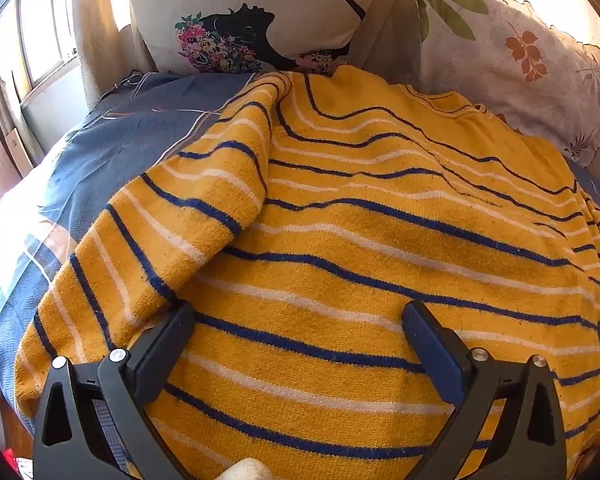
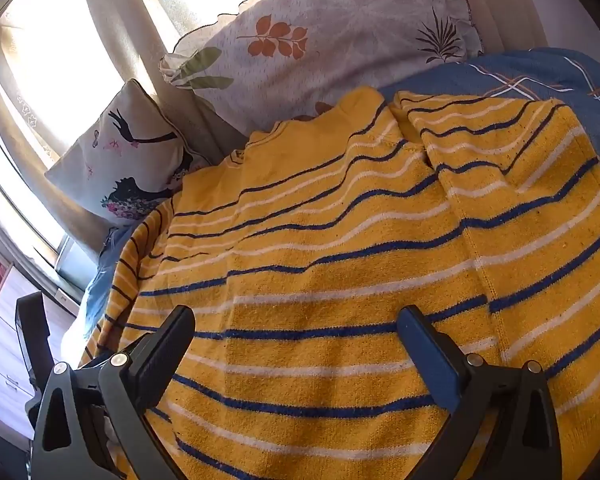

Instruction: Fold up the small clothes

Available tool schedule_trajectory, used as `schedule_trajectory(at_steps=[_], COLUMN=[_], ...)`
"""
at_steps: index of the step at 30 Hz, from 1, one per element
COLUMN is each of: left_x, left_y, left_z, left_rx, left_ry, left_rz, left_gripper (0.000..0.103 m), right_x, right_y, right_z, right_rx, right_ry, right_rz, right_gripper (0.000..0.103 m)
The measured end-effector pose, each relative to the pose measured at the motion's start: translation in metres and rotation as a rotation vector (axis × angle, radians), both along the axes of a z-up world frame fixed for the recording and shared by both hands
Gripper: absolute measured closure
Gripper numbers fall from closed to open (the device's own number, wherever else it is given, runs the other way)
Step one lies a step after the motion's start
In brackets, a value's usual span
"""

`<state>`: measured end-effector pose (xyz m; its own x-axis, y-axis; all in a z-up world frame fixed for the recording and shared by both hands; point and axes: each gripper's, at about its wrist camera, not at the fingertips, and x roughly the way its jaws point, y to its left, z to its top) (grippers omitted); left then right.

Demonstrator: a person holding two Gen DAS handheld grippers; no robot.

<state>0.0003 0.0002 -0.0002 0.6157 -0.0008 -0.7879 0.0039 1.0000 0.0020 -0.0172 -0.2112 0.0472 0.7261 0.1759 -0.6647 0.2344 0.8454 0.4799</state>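
Beside right gripper (image 2: 298,328), left gripper (image 2: 34,332).

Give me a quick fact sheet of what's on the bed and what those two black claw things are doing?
garment: yellow sweater with blue and white stripes, spread flat
sleeves: left one lies folded over the body; right one too
surface: blue patterned bedsheet
behind it: leaf-print pillow and floral cushion
left gripper: fingers wide apart, over the sweater's lower part, holding nothing
right gripper: same, open above the fabric
fold progress: body not yet folded
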Motion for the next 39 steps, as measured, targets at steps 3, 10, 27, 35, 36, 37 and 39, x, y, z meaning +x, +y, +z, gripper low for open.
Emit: schedule_trajectory(at_steps=[3, 10, 27, 35, 36, 37, 39], left_x=[0.001, 0.0, 0.001, 0.002, 0.001, 0.0, -0.001], left_y=[0.001, 0.004, -0.002, -0.002, -0.002, -0.002, -0.002], left_z=[-0.001, 0.0, -0.003, -0.003, -0.003, -0.003, -0.003], left_rx=[-0.004, -0.022, 0.062, 0.067, 0.06, 0.051, 0.047], left_ry=[0.01, 0.014, 0.018, 0.044, 0.032, 0.019, 0.012], left_rz=[-0.004, -0.03, -0.039, -0.05, -0.049, -0.05, -0.048], left_gripper=[0.0, 0.0, 0.0, 0.0, 0.0, 0.0, 0.0], right_x=[0.003, 0.001, 0.002, -0.004, -0.004, -0.005, -0.006], right_y=[-0.003, -0.004, -0.005, -0.016, -0.016, -0.017, -0.017], right_z=[0.001, 0.0, 0.0, -0.002, -0.002, -0.002, -0.002], right_rx=[-0.011, 0.004, 0.009, 0.11, 0.118, 0.124, 0.133], right_ry=[0.01, 0.001, 0.009, -0.025, -0.03, -0.036, -0.041], right_rz=[0.0, -0.008, 0.0, 0.056, 0.068, 0.072, 0.064], right_gripper=[0.0, 0.0, 0.0, 0.0, 0.0, 0.0, 0.0])
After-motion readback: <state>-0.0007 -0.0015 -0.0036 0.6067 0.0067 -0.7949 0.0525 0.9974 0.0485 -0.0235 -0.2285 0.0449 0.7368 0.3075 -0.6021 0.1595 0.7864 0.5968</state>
